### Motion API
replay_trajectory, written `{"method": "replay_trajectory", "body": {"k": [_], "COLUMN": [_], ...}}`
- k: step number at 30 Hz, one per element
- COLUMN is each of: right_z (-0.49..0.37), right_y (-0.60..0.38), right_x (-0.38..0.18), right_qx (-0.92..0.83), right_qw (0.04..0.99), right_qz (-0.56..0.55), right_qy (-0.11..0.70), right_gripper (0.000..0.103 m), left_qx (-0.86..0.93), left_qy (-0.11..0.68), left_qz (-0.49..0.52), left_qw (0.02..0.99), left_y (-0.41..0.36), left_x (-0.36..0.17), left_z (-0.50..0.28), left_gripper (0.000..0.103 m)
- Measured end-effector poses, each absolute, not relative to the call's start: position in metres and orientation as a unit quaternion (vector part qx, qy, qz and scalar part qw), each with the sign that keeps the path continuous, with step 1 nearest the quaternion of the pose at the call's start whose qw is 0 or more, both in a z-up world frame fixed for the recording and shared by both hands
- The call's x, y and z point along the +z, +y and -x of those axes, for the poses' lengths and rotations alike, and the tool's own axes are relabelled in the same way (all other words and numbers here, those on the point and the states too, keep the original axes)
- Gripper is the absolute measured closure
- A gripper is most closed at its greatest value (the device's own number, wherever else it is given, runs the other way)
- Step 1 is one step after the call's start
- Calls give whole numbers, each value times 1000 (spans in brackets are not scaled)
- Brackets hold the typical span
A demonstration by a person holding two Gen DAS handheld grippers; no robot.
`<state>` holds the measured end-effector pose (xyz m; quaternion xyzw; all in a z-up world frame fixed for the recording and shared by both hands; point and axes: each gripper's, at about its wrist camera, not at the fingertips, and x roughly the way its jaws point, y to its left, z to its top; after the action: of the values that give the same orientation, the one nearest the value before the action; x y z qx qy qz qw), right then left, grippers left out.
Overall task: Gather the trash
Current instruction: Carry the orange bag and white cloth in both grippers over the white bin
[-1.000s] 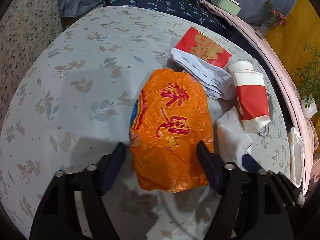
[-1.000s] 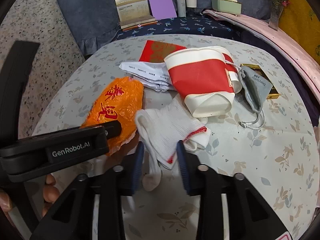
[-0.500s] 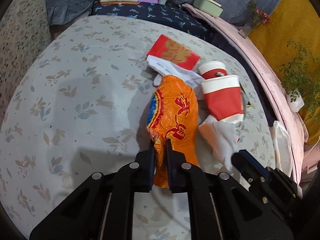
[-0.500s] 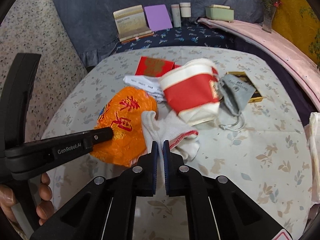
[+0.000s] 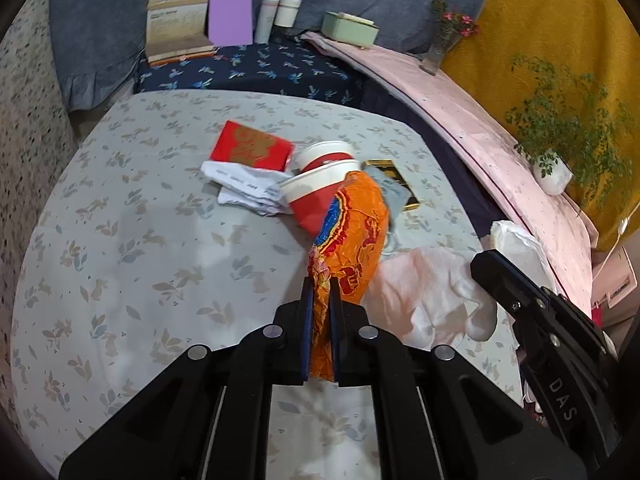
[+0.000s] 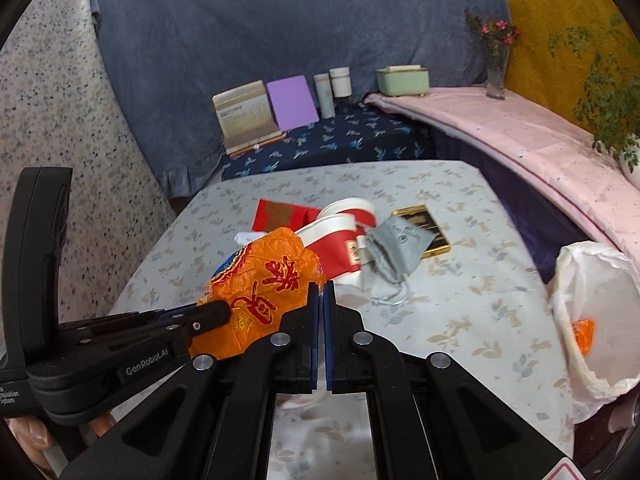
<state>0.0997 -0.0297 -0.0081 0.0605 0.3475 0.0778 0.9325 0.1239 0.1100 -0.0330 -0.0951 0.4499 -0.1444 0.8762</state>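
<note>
My left gripper [image 5: 320, 280] is shut on the crumpled end of an orange plastic bag [image 5: 352, 236] with red characters, which is held up above the table. From the right wrist view the orange bag [image 6: 264, 292] hangs off the left gripper [image 6: 222, 310]. My right gripper [image 6: 321, 286] is shut on a white sock [image 5: 428, 296] that droops from the right gripper [image 5: 482, 264]; the right wrist view hides nearly all of it. Still on the table are two red-and-white paper cups [image 5: 320, 184], a red envelope [image 5: 252, 146] and crumpled white paper [image 5: 244, 184].
A white trash bag [image 6: 592, 312] gapes at the table's right edge, with an orange scrap inside. A grey pouch [image 6: 396, 248] and a black-and-gold box [image 6: 424, 224] lie beside the cups. Books, jars and a green box stand at the back; a pink ledge with plants runs along the right.
Both grippers went from open to shut, the left on the orange bag, the right on the white sock. Both then rose and pulled back, lifting their loads off the table.
</note>
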Motion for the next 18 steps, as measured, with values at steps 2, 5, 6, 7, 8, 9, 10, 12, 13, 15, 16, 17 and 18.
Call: {"method": "replay_trajectory", "body": {"k": [2,5,6,7,8,9,10,12,13,15,16,17,18], "right_z": [-95,-89,-86,-84,-82,-81,-80,-77,-76,-73,-72,-72,-70], "right_y": [-41,-57,-63,-69,-75,-81,-87,-100,-108,-122,-131,-137,-144], "right_x": [-4,1,4,7,10,12,15,20,23,27,30,31,33], "right_qx": [70,59,54,50,45,39,35,24,17,4,-4,-10,-18], "right_qw": [935,938,940,941,943,945,946,948,950,952,953,953,954], "right_qz": [-65,-73,-77,-79,-81,-82,-84,-88,-90,-93,-94,-95,-96], "right_qy": [343,333,328,324,320,315,312,304,299,292,288,286,283], "right_gripper": [101,101,101,101,101,101,101,101,101,101,101,101,101], "left_qx": [-150,-156,-158,-161,-163,-166,-171,-179,-184,-192,-198,-204,-210], "left_qy": [447,444,443,443,443,442,441,440,440,438,437,437,437], "left_qz": [89,81,78,75,72,68,65,61,58,51,48,47,44], "left_qw": [877,879,879,879,879,879,879,878,877,877,876,875,874], "left_y": [101,90,86,81,77,71,65,54,47,34,26,21,13], "left_x": [-28,-23,-21,-20,-18,-17,-15,-13,-11,-8,-7,-6,-4], "left_z": [-121,-118,-118,-117,-117,-117,-118,-119,-119,-120,-121,-122,-123], "left_gripper": [97,97,97,97,97,97,97,97,97,97,97,97,97]}}
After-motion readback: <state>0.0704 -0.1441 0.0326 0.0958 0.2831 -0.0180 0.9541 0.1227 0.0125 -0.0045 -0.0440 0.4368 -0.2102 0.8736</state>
